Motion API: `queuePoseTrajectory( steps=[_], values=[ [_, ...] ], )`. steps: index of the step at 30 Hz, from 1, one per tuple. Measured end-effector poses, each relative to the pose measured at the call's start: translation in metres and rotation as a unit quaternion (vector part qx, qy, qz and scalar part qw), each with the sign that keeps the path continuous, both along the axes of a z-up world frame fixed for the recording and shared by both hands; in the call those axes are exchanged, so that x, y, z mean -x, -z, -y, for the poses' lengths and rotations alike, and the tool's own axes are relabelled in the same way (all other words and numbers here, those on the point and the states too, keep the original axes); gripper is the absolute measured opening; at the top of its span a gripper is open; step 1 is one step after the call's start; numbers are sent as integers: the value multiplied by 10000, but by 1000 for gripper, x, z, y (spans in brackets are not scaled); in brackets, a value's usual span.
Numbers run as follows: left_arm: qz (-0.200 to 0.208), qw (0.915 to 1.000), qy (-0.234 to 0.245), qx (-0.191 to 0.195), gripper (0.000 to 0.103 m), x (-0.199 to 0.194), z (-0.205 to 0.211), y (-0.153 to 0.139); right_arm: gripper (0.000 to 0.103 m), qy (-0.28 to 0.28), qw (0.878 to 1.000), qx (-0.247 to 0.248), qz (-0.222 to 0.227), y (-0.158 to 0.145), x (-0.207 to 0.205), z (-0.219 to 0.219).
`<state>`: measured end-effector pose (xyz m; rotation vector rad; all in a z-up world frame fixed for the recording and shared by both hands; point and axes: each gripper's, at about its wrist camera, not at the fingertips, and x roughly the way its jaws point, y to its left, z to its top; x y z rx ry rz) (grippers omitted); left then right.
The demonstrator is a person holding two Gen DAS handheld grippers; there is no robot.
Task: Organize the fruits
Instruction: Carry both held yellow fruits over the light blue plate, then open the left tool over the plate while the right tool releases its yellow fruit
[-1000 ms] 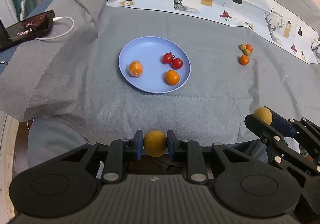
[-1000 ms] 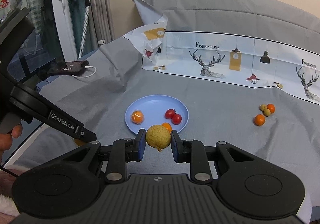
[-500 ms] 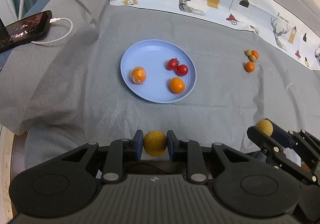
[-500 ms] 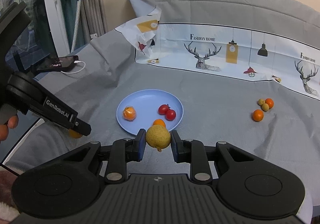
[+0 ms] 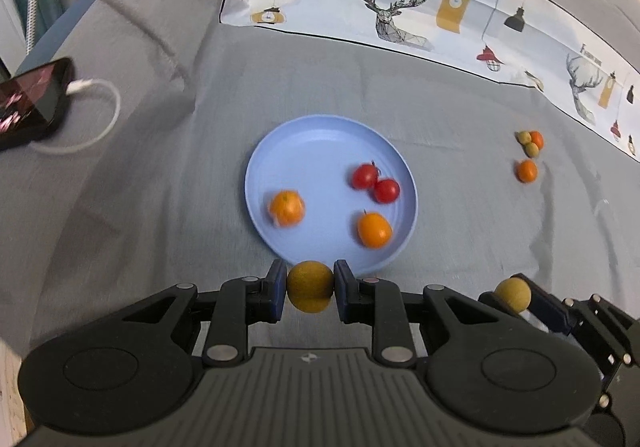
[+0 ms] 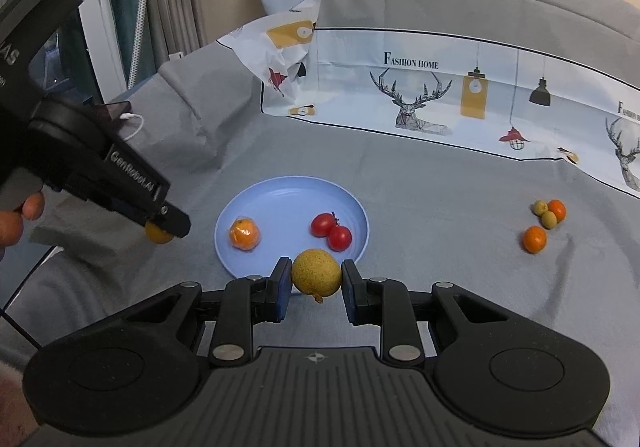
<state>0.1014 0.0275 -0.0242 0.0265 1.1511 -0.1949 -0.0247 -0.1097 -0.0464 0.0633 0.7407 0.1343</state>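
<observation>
Left wrist view: your left claw (image 5: 311, 292) is closed on a brownish-yellow fruit (image 5: 310, 286), pads pressing both sides, and it sits at the near rim of the blue plate (image 5: 316, 139). Judged from that, the fruit is held there for setting down on the plate. At lower right your right claw (image 5: 520, 297) grips a second fruit (image 5: 513, 289) of the same kind. On the plate, count two tomatoes (image 5: 375, 182), one orange fruit (image 5: 374, 229) and one wrapped orange fruit (image 5: 286, 208). Well off to the right, on the grey cloth (image 5: 160, 187), lie four small fruits (image 5: 529, 151): two orange, two greenish. A phone (image 5: 32, 99) on a cable lies far left.

Right wrist view: your right claw (image 6: 316, 281) is clamped on its yellow fruit (image 6: 317, 272), stem end down, in front of the plate's (image 6: 280, 189) near edge. The held fruit hides part of the plate, so only three pieces show there: two tomatoes (image 6: 331, 231) and the wrapped one (image 6: 244, 234). Your left claw (image 6: 166, 227) comes in from the left, its fruit (image 6: 158, 234) showing below the tip, to the left of the plate. The loose four (image 6: 546, 221) remain on the cloth, not yet gathered. Both loads appear bound for the plate.
</observation>
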Motion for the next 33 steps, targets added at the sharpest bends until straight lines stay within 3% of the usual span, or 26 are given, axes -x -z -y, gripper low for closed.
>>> queuePoseTrajectory(
  steps=[14, 21, 29, 31, 32, 33],
  values=[
    [-394, 9989, -5, -264, 28, -95, 30, 59, 28, -117, 9991, -98, -397, 48, -88, -2],
    [-536, 9974, -14, -483, 28, -119, 35, 86, 28, -215, 9979, -58, -603, 77, -120, -6],
    [-514, 9973, -46, -530, 28, -134, 36, 98, 28, -294, 9971, 59, -701, 96, -142, -11],
    [-445, 9979, -16, -463, 54, -134, 36, 93, 29, -323, 9972, 21, -677, 95, -147, -11],
    [-374, 9984, -31, -414, 86, -133, 34, 87, 32, -330, 9974, 5, -640, 93, -148, -10],
    [-232, 9991, -68, -344, 103, -130, 32, 80, 48, -343, 9977, 14, -586, 89, -149, -10]
  ],
)
